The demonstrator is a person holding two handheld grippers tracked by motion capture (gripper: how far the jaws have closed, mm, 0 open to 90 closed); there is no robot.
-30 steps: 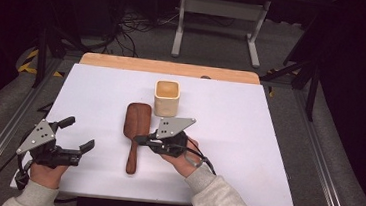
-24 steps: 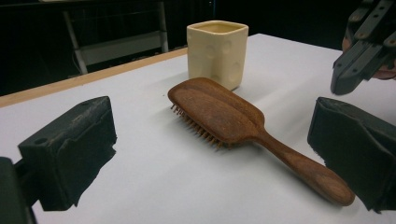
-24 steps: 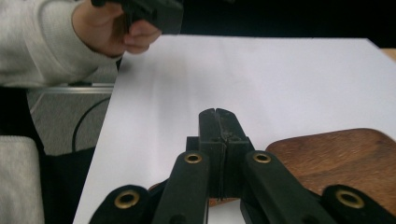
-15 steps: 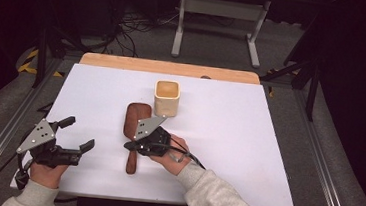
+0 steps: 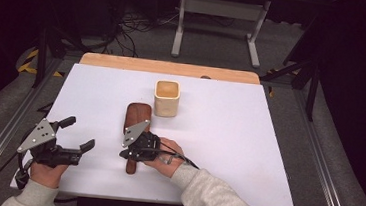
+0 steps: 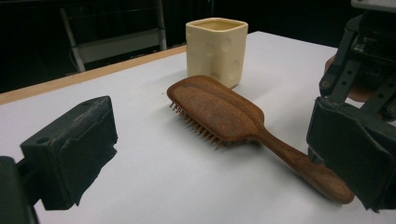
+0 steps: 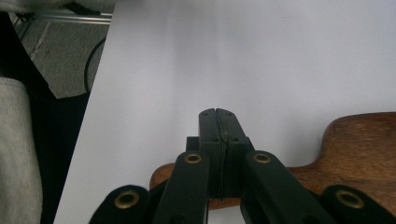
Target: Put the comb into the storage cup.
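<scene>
Big white table (image 5: 247, 154). Wooden hairbrush (image 5: 136, 124) in the middle, bristles down. Right gripper (image 5: 127, 153) over its handle, jaws pressed together, holding nothing. Left gripper (image 5: 79, 135) left of the brush, jaws wide apart. Small cream cup (image 5: 166, 98) just behind the brush.

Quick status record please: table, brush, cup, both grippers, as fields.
table: white top, wooden strip along far edge
brush: wooden hairbrush, bristles down, flat on table, handle toward the person
cup: cream square cup, upright, just beyond the brush head, apart from it
left gripper: jaws open, holding nothing, left of the brush near the front edge
right gripper: jaws pressed together, above the brush handle; nothing visible between them in the right gripper view
contact with brush: cannot tell
</scene>
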